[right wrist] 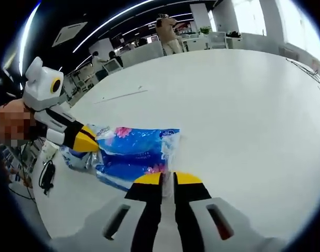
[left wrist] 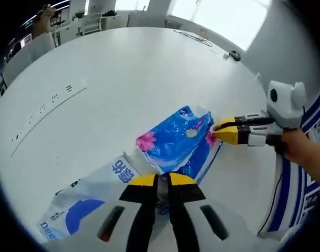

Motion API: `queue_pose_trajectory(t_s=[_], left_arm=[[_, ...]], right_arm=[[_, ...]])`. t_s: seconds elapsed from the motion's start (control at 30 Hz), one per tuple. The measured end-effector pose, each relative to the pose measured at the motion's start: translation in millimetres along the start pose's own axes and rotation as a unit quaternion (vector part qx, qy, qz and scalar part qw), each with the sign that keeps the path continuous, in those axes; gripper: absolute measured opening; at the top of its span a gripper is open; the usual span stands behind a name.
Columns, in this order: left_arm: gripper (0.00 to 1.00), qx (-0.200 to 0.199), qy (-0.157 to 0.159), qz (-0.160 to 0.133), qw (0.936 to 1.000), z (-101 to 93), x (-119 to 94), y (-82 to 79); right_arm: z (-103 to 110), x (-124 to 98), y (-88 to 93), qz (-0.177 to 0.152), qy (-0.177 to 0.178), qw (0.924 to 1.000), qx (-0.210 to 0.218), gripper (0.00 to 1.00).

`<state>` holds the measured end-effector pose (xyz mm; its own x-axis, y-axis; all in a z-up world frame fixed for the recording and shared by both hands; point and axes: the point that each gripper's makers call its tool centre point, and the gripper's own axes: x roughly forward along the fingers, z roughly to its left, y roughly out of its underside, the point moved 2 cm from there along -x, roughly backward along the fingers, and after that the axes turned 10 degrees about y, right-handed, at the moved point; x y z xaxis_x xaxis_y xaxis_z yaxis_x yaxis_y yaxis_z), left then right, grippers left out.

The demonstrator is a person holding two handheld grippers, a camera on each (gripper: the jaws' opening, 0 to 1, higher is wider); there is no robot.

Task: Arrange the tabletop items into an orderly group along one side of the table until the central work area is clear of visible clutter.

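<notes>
In the left gripper view my left gripper (left wrist: 162,181) rises from the bottom centre with its yellow-tipped jaws drawn together, pinching the near edge of a blue tissue pack (left wrist: 178,139) printed with pink flowers, which lies just right of centre on the white table (left wrist: 112,79). At the pack's far right corner my right gripper (left wrist: 218,131) comes in from the right edge of the frame, its yellow jaws closed on the plastic wrapper there, with my hand (left wrist: 307,155) behind it. Just beside the blue pack, toward the lower left of this frame, lies a white tissue pack (left wrist: 89,202) with blue lettering and a blue patch; its near corner runs under my left gripper, and I cannot tell whether the two packs touch. A dark cable (left wrist: 194,37) and a small dark object (left wrist: 234,54) sit far off near the table's upper right edge. In the right gripper view my right gripper (right wrist: 167,181) stands at the bottom centre, jaws together on the right-hand end of the blue tissue pack (right wrist: 136,149), which stretches across the centre-left of the frame. My left gripper (right wrist: 94,143) enters from the left and clamps the pack's opposite end. A part of the white tissue pack (right wrist: 73,157) peeks out behind it at lower left. The table (right wrist: 233,105) spreads wide to the right, and a person (right wrist: 167,31) stands in the background at the top of the frame.
</notes>
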<state>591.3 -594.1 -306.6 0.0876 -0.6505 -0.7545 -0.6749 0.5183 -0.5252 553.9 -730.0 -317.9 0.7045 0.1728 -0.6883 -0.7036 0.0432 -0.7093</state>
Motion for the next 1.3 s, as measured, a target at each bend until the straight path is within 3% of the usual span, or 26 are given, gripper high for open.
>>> queue_pose_trajectory(t_s=[0.5,1.3], left_arm=[[0.18,0.005,-0.001,-0.003,1.0000,-2.4,-5.9,-2.8],[0.30,0.021,-0.007,-0.020,0.9996,-7.3,-27.4,-10.1]], right_arm=[[0.5,-3.1,-3.2,-0.004,0.001,1.0000,0.003,0.10],[-2.1,-19.5,-13.0,-0.013,0.013,0.9998,0.006,0.30]])
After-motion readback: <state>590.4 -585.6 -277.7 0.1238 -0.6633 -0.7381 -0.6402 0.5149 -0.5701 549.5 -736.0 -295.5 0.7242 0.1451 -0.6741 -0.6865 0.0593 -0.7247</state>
